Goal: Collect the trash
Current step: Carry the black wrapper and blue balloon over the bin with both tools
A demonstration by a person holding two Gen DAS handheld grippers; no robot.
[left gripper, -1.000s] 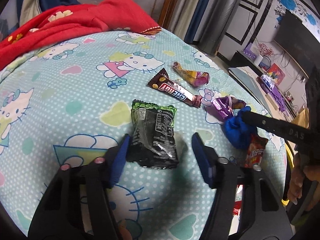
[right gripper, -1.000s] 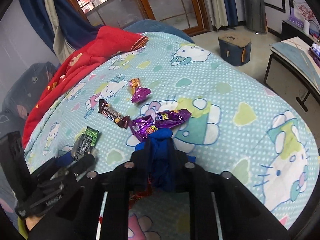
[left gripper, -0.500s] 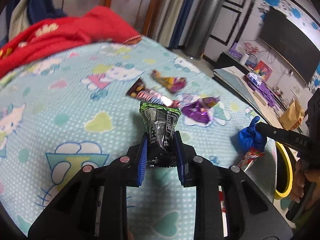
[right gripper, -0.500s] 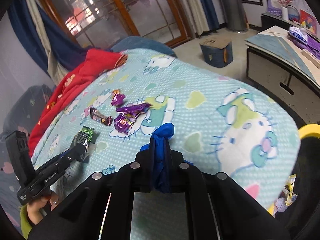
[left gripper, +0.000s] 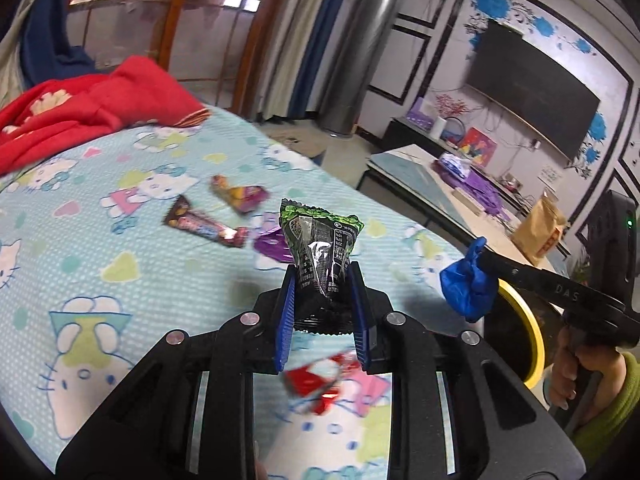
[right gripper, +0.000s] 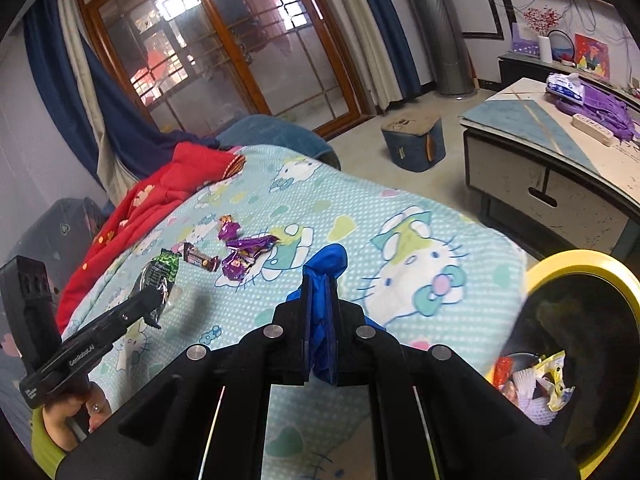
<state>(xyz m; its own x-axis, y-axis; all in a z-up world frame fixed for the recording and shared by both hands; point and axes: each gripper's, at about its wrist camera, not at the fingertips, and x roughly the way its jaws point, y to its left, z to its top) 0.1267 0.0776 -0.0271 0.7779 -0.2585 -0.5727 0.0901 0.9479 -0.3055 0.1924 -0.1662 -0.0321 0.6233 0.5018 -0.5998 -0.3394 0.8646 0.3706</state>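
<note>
My left gripper (left gripper: 322, 280) is shut on a black and green snack packet (left gripper: 320, 248), lifted clear of the bed; the same packet (right gripper: 160, 276) shows at the left in the right wrist view. My right gripper (right gripper: 321, 280) is shut on a crumpled blue wad (right gripper: 326, 264), which hangs over the bed's edge (left gripper: 466, 286). A yellow-rimmed bin (right gripper: 584, 258) with wrappers inside stands at the lower right. On the sheet lie a brown bar wrapper (left gripper: 204, 226), an orange-purple wrapper (left gripper: 238, 194), purple wrappers (right gripper: 246, 250) and a red wrapper (left gripper: 320, 384) below my left fingers.
The bed carries a pale blue cartoon-cat sheet (left gripper: 100, 264) with a red blanket (left gripper: 80, 112) bunched at its far end. A low table (right gripper: 540, 160) and a small blue stool (right gripper: 414, 140) stand on the floor beyond the bed. A hand in a green sleeve (left gripper: 592, 392) holds the right gripper.
My left gripper closed on the black and green packet and raised it off the sheet. My right gripper carried the blue wad rightward toward the yellow bin, which has come into view.
</note>
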